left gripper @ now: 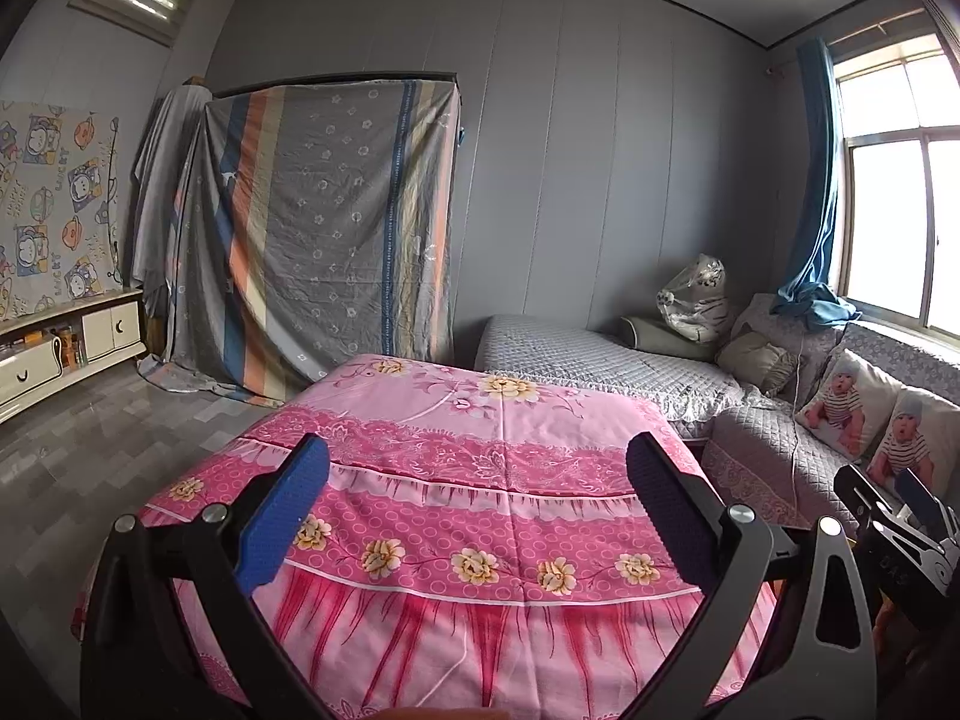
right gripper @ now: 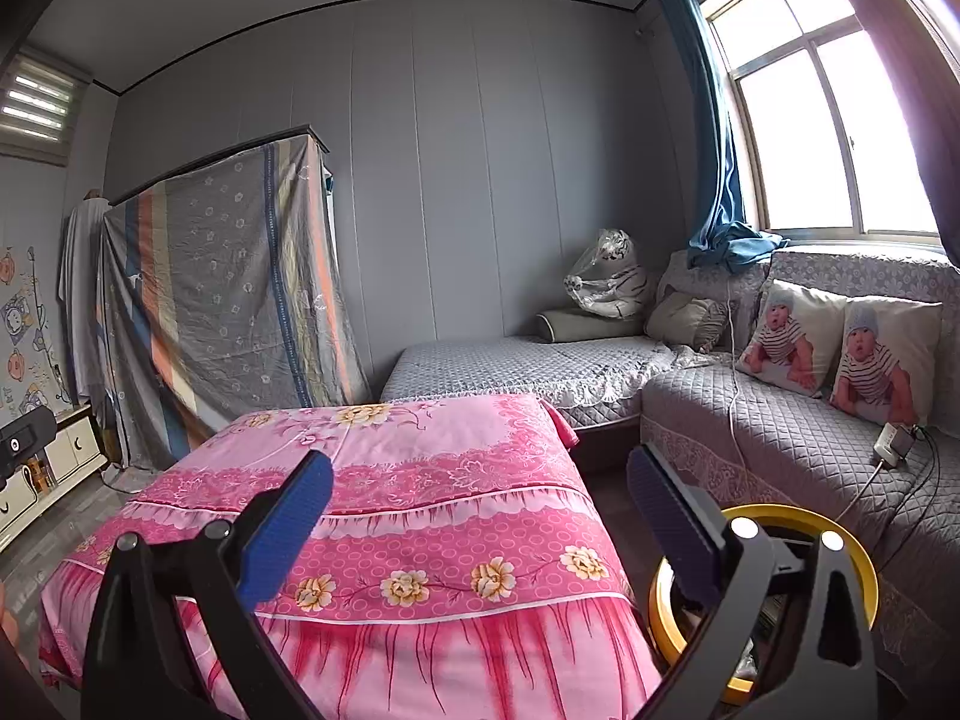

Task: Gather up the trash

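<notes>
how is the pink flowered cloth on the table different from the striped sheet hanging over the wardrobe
The pink flowered cloth lies flat across a table top and hangs over its edges; the striped sheet hangs upright to the floor. The pink flowered cloth is bright pink with yellow flowers; the striped sheet is mostly grey with orange, blue and cream bands. Both are printed fabrics covering furniture.

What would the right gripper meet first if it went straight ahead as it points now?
Probably the pink floral cloth over the table: the open right gripper points across its top. If it passes above, the grey quilted bed is next; depth is unclear.
</notes>
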`<act>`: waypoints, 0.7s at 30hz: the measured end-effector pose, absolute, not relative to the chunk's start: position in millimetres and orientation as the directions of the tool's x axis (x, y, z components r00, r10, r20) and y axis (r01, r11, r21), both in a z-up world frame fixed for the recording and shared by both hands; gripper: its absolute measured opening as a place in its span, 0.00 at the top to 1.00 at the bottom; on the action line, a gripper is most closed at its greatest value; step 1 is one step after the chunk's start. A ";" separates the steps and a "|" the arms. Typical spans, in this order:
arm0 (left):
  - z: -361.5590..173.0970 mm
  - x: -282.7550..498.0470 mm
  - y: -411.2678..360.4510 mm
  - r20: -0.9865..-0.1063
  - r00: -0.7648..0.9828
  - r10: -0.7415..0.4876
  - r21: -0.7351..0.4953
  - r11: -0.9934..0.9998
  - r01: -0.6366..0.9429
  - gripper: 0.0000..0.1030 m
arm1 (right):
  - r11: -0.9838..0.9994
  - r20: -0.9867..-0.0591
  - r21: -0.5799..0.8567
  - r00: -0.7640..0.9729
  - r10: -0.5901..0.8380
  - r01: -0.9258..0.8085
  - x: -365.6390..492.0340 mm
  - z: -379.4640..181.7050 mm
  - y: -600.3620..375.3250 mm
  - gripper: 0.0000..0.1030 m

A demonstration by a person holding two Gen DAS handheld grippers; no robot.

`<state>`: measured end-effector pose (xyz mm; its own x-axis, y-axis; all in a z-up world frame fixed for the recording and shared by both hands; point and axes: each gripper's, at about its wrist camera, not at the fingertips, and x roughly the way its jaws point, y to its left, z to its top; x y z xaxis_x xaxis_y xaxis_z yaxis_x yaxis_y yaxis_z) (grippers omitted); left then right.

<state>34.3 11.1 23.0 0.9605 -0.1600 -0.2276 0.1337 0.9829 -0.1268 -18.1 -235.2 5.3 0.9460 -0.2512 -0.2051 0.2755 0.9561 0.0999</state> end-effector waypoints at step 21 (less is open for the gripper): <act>20.5 35.9 8.1 -0.234 0.956 -0.178 -0.133 0.980 0.150 0.08 | 0.954 -0.222 0.114 0.943 -0.248 0.278 -15.8 2.1 -236.2 0.08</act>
<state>35.9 8.1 20.5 0.9557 -0.1782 -0.2341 0.1501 0.9797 -0.1328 -15.8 -236.2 2.1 0.9429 -0.2481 -0.2223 0.2778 0.9539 0.1136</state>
